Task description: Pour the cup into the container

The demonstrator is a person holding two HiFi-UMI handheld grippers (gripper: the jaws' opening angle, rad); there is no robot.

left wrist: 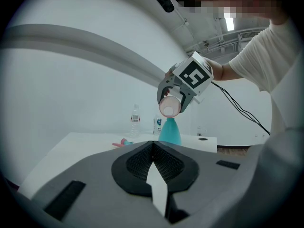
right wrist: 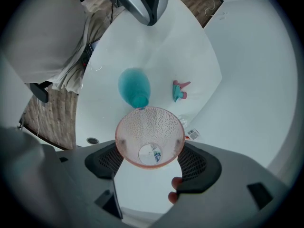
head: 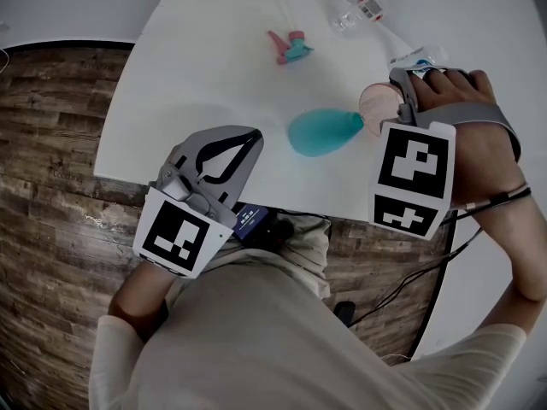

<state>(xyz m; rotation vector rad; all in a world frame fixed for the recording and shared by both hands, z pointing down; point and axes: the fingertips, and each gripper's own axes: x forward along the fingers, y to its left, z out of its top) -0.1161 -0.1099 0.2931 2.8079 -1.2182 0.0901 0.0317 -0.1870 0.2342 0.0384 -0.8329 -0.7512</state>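
Right tongs: we see the right gripper [right wrist: 151, 161] clamped on the pink cup [right wrist: 149, 137], one pad on each side of its wall.
Cup: it hangs in the air, tipped well over, with its rim just above the neck of the container [head: 323, 131].
Container: we make it out as a teal bottle-shaped vessel standing upright on the white table [head: 214, 84], near the edge closest to the person.
Left tongs: we find the left gripper [left wrist: 153, 167] pressed together with nothing between its pads. It hovers over the table's near edge, well apart from the container.
Right hand [head: 461, 101]: it wraps the gripper's handle, and a fingertip shows under the jaws in the right gripper view.
Elsewhere on the table: we count a pink and teal spray head [head: 289, 46] lying beyond the container, and a clear water bottle [head: 366, 8] near the far edge.
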